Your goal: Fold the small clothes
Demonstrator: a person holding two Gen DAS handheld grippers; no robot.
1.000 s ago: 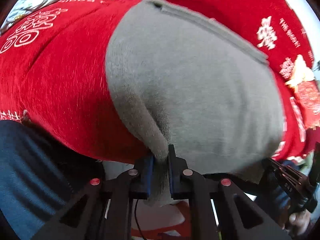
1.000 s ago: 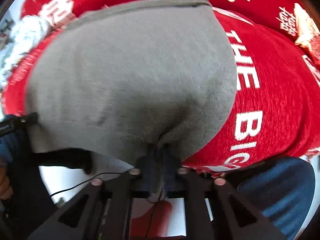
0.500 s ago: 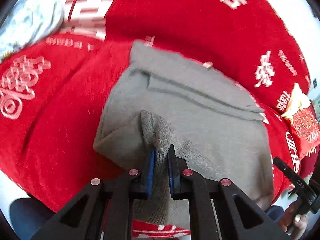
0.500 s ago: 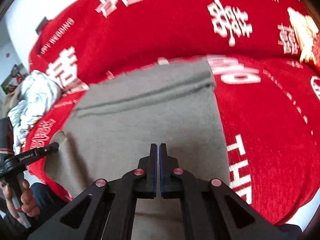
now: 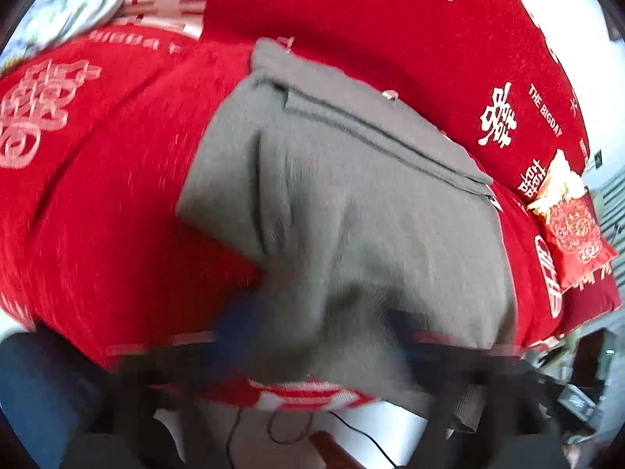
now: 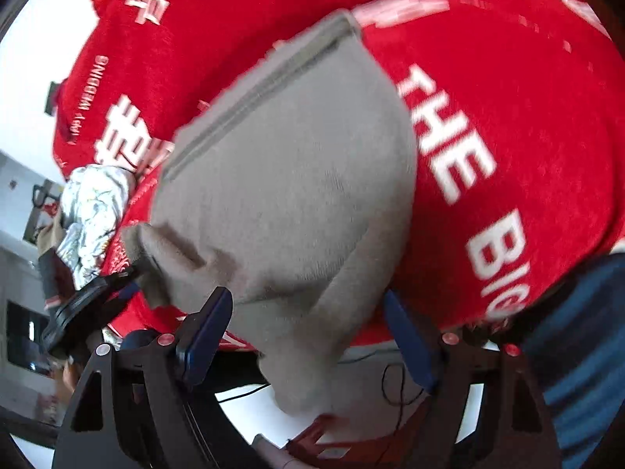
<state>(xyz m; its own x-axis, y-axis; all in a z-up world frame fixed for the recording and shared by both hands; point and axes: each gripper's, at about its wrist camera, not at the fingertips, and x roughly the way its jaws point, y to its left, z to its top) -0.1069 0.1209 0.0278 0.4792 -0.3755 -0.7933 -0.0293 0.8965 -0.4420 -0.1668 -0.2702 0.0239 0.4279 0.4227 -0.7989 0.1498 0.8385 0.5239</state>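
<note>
A: Item: grey garment (image 6: 297, 195), soft, light, limp; lies ahead of right gripper (image 6: 308, 336), its near edge sagging between the spread jaws, on the red cloth (image 6: 527, 117).

B: Left gripper (image 5: 324, 336): blurred, state cannot be told. Judged best hold: a folded edge or corner.

Right gripper (image 6: 308, 336): I see jaws spread wide, blue pads (image 6: 207, 332) at 8 and 4 o'clock, nothing clamped. Left gripper (image 5: 324, 336): too motion-blurred in its own view, so I cannot call its jaws.
</note>
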